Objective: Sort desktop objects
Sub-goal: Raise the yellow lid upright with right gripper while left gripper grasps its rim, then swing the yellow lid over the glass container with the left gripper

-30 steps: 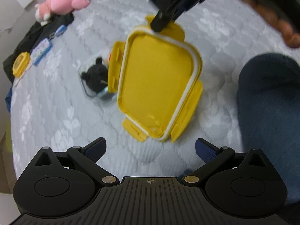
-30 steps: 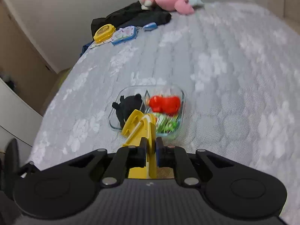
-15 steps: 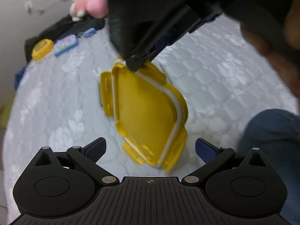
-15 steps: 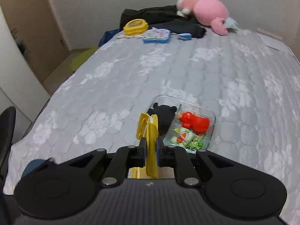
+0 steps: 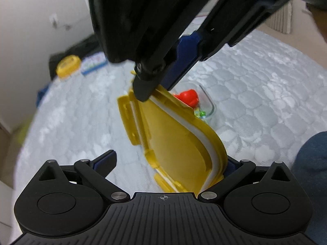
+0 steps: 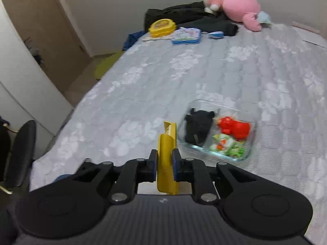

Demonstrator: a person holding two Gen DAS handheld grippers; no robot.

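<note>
My right gripper (image 6: pixel 164 163) is shut on the edge of a yellow lid (image 6: pixel 166 163) with a white seal and holds it upright above the bed. In the left wrist view the lid (image 5: pixel 179 143) hangs from the right gripper (image 5: pixel 147 89) and reaches down between my left gripper's open fingers (image 5: pixel 169 161), close to the right one. A clear glass container (image 6: pixel 251 136) lies on the bed with a black toy (image 6: pixel 198 126), a red toy (image 6: pixel 235 127) and green pieces (image 6: pixel 229 148). The container (image 5: pixel 210 106) is partly hidden behind the lid in the left wrist view.
At the far end of the grey quilted bed (image 6: pixel 184 81) lie a pink plush (image 6: pixel 239 6), black clothing (image 6: pixel 184 14), a round yellow box (image 6: pixel 162 26), a blue-white pouch (image 6: pixel 187 35) and a small blue item (image 6: pixel 215 34). A blue-clad knee (image 5: pixel 310 163) is at right. The bed edge drops at left.
The right gripper has carried the lid down and closer to my left gripper, so its lower edge now sits between the left fingers. The glass container has become visible behind the lid.
</note>
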